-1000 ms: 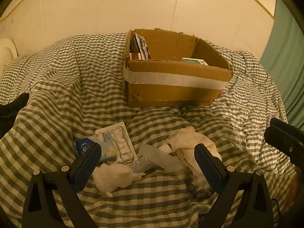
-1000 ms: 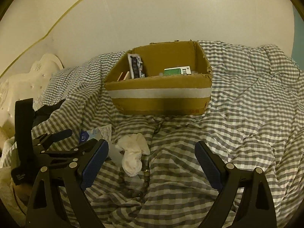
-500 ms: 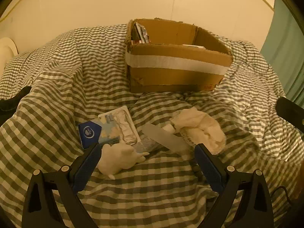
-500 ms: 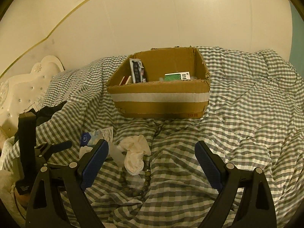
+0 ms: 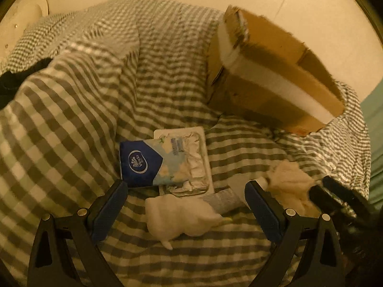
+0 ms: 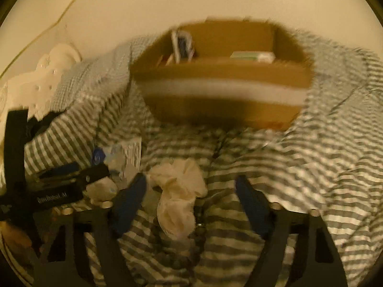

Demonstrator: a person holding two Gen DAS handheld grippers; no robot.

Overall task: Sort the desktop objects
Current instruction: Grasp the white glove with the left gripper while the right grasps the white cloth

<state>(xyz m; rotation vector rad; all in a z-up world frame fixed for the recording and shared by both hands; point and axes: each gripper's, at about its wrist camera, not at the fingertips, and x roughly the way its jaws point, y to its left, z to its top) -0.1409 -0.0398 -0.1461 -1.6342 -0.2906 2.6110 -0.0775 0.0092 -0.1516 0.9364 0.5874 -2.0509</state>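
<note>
Left gripper [image 5: 185, 205] held spread over a white wad [image 5: 178, 220] on the checked bedding [image 5: 71, 110]. Right gripper [image 6: 191, 198] closing (not yet pinching) around a cream cloth [image 6: 178, 191]. Cardboard box [image 6: 222, 91] beyond.

A cardboard box [image 5: 275, 79] sat beyond my left gripper [image 5: 186, 205]; a tissue pack [image 5: 148, 165] lay on a foil tray [image 5: 191, 162] just ahead.
</note>
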